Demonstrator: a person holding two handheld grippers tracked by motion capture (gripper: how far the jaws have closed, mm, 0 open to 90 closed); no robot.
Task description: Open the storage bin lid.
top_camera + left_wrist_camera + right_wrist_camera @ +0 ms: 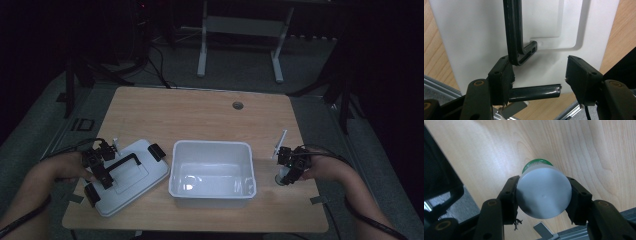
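While the white bin stands open at the middle of the surface, a white bottle with a green cap is gripped by the right tool, just right of the bin and close above the surface. The jaws are clamped on the bottle's sides. The bottle's long axis is seen running away from the tool toward the surface, cap end farthest. The bin lies directly to the left of this tool, so a short sideways carry is judged to be the coming move. The left tool rests over the lid, left of the bin, jaws parted around the lid's black handle without pressing. The green cap is shown by the right gripper view; the bin's position by the high view.
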